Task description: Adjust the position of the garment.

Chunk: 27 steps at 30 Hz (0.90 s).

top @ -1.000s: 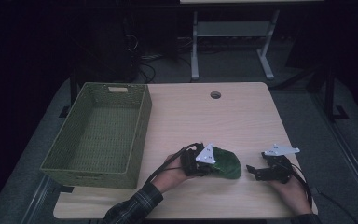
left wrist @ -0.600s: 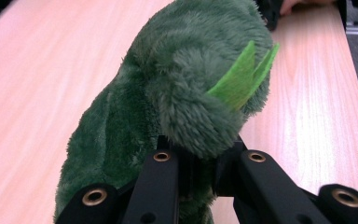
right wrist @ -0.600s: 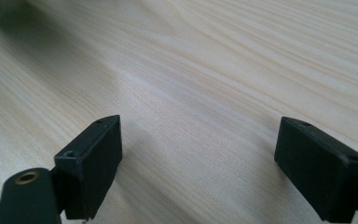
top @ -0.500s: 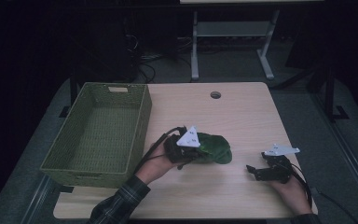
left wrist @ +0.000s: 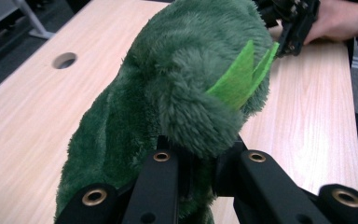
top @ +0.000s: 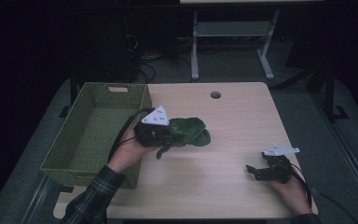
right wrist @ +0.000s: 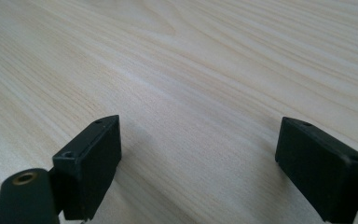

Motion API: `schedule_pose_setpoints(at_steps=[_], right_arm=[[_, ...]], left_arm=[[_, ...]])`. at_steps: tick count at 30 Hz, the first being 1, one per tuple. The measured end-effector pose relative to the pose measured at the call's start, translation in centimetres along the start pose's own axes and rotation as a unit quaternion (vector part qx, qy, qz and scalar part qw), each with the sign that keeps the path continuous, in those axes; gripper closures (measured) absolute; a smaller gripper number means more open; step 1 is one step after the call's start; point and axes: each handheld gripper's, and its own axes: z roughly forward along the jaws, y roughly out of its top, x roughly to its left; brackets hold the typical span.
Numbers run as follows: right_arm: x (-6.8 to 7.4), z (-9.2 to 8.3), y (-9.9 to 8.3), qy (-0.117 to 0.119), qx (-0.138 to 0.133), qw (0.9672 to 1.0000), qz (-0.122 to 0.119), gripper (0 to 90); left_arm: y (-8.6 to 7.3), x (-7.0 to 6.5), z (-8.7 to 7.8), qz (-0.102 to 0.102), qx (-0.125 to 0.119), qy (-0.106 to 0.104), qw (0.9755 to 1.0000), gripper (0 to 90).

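Your tabletop [top: 233, 186] of pale wood stretched out under both hands, with a round cable hole [top: 215, 94] near its far edge. On its left end stood the green woven basket [top: 70, 149], open at the top, its right wall just beside your left hand [top: 129, 150].

In that hand you carried the green plush toy [top: 189, 132], raised off the wood and hanging just right of the basket's near corner, over the middle of the tabletop. From the left claw view the toy [left wrist: 177, 93] was thick, shaggy fur with two bright green felt points sticking out of one side, and a fold of it was squeezed between the two black jaws. Your left claw [top: 165, 134] was pinching the toy, its jaws pressed nearly together on the fur.

Your right hand [top: 291, 191] rested at the near right of the tabletop, well apart from the toy. The right claw [top: 252, 171] lay low over the wood and pointed left toward the middle. In the right claw view its jaws were spread wide, with bare wood grain [right wrist: 200, 93] between them.
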Motion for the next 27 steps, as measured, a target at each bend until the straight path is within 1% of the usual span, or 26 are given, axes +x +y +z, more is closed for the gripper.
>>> schedule_pose_setpoints(at_steps=[1, 4, 7, 10, 11, 12, 13, 14, 15, 16, 17, 18, 19, 22, 25, 27], right_arm=[[0.0, 0.0, 0.0, 0.000, 0.000, 1.0000, 0.000, 13.9], [0.0, 0.0, 0.0, 0.000, 0.000, 1.0000, 0.001, 13.9], [0.0, 0.0, 0.0, -0.001, 0.000, 1.0000, 0.001, 13.9], [0.0, 0.0, 0.0, -0.001, 0.000, 1.0000, 0.001, 13.9], [0.0, 0.0, 0.0, -0.001, 0.000, 1.0000, 0.001, 13.9], [0.0, 0.0, 0.0, -0.001, 0.000, 1.0000, 0.001, 13.8], [0.0, 0.0, 0.0, -0.001, 0.000, 1.0000, 0.001, 13.8], [0.0, 0.0, 0.0, -0.002, 0.000, 1.0000, 0.001, 13.9], [0.0, 0.0, 0.0, -0.002, 0.000, 1.0000, 0.001, 13.8], [0.0, 0.0, 0.0, -0.002, 0.000, 1.0000, 0.002, 13.8], [0.0, 0.0, 0.0, -0.002, 0.000, 1.0000, 0.002, 13.8], [0.0, 0.0, 0.0, -0.002, 0.000, 1.0000, 0.002, 13.8], [0.0, 0.0, 0.0, -0.002, 0.000, 1.0000, 0.002, 13.8], [0.0, 0.0, 0.0, -0.002, 0.000, 1.0000, 0.002, 13.9], [0.0, 0.1, 0.1, -0.004, 0.000, 1.0000, 0.004, 13.8], [0.0, 0.1, 0.1, -0.004, 0.000, 1.0000, 0.004, 13.7]], left_arm=[[0.0, 0.2, -0.4, -0.003, -0.003, 0.000, 1.0000, 81.5], [-0.2, 1.1, -2.2, -0.022, -0.015, 0.003, 0.9996, 81.4], [-0.6, 1.9, -4.0, -0.030, -0.016, 0.016, 0.9993, 81.4], [-1.1, 2.5, -5.5, -0.043, -0.019, 0.022, 0.9986, 81.4], [-1.3, 2.7, -6.0, -0.048, -0.020, 0.027, 0.9983, 81.4], [-1.8, 3.2, -7.0, -0.057, -0.018, 0.037, 0.9975, 81.4], [-1.8, 3.2, -7.0, -0.057, -0.018, 0.037, 0.9975, 81.4], [-2.0, 3.3, -7.4, -0.060, -0.019, 0.040, 0.9972, 81.4], [-2.3, 3.5, -7.8, -0.064, -0.019, 0.044, 0.9968, 81.4], [-2.9, 3.8, -8.7, -0.070, -0.019, 0.055, 0.9959, 81.4], [-2.9, 3.8, -8.7, -0.070, -0.019, 0.055, 0.9959, 81.3], [-3.5, 4.2, -9.5, -0.077, -0.020, 0.065, 0.9947, 81.4], [-3.5, 4.2, -9.5, -0.077, -0.020, 0.065, 0.9947, 81.4], [-4.4, 4.8, -10.8, -0.089, -0.023, 0.080, 0.9925, 81.3], [-5.3, 5.3, -11.8, -0.094, -0.017, 0.094, 0.9909, 81.3], [-5.9, 5.6, -12.3, -0.100, -0.018, 0.103, 0.9894, 81.3]])
